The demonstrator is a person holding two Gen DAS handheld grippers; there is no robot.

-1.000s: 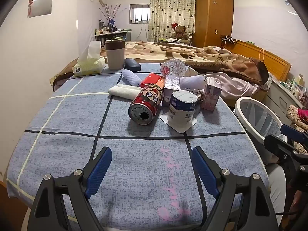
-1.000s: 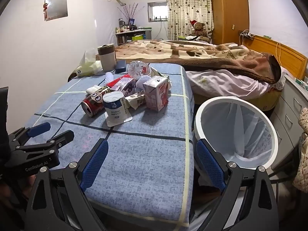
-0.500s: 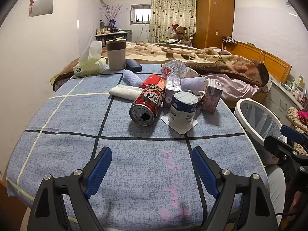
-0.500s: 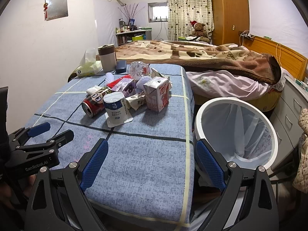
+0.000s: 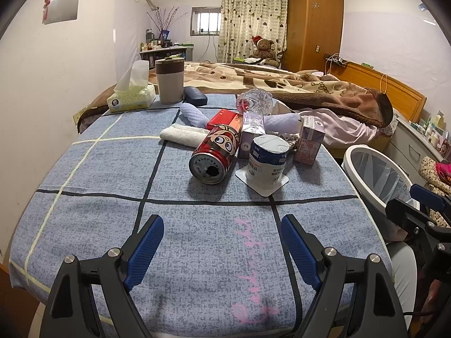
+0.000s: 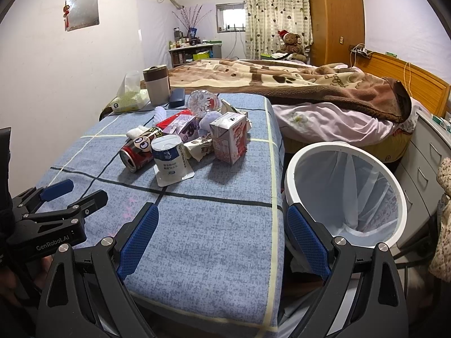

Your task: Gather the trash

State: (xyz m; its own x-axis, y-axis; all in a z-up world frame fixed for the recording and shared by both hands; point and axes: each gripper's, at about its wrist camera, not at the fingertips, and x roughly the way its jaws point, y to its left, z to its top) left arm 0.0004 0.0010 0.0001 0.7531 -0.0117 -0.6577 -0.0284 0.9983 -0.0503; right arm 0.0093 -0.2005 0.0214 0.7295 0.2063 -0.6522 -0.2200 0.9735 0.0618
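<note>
1. Left gripper (image 5: pixel 222 242): fingers spread wide, empty, low over the worktop (image 5: pixel 93 186) near edge.
2. Right gripper (image 6: pixel 222 231): fingers apart, empty, straddling the worktop's right edge beside the bin (image 6: pixel 293 166).
3. Trash clustered mid-worktop: can (image 5: pixel 215 155) on its side, cup (image 5: pixel 266 157) inverted, carton (image 5: pixel 308 146) upright.
4. Behind them, possibly a clear bottle (image 5: pixel 255 102).

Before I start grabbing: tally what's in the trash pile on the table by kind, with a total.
Cans: 1, red can on its side
Cups: 1, upturned yogurt cup
Cartons: 3, pink carton, purple carton, red carton
Clear bottles: 1, plastic bottle
Crumpled wrappers: 1, wrapper
Total: 7
</note>
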